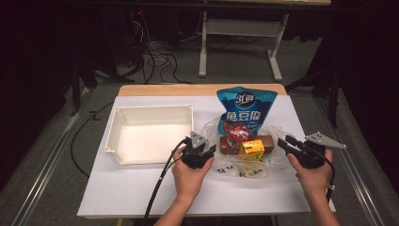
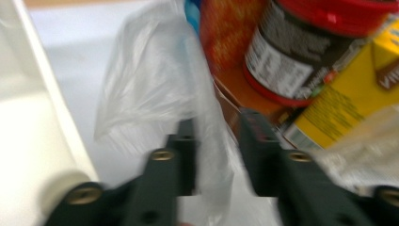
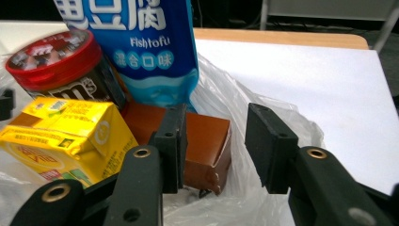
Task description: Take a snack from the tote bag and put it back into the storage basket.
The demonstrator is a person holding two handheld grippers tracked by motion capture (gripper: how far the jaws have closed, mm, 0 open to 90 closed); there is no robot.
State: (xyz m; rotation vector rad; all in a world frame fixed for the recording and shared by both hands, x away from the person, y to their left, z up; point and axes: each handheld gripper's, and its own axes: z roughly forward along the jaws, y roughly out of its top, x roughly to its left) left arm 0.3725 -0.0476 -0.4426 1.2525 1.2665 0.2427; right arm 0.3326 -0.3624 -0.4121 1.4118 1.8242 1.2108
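Left gripper (image 2: 214, 157): jaws spread, bag (image 2: 155, 89) film between them. Right gripper (image 3: 214, 146): jaws spread, brown box (image 3: 204, 141) corner and bag edge between.

Lab, dark curtains (image 1: 28, 56), floor cables (image 1: 155, 56)

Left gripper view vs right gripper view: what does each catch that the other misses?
Left gripper view alone: the white bin wall at its left edge, and a fold of the clear plastic bag standing between its open jaws.

Right gripper view alone: the blue Fishtofu pouch with readable print, the end of the brown box, the bare far side of the table, and open jaws with bag film beyond them.

Both: the red-lidded jar, the yellow carton and the bag under the goods.
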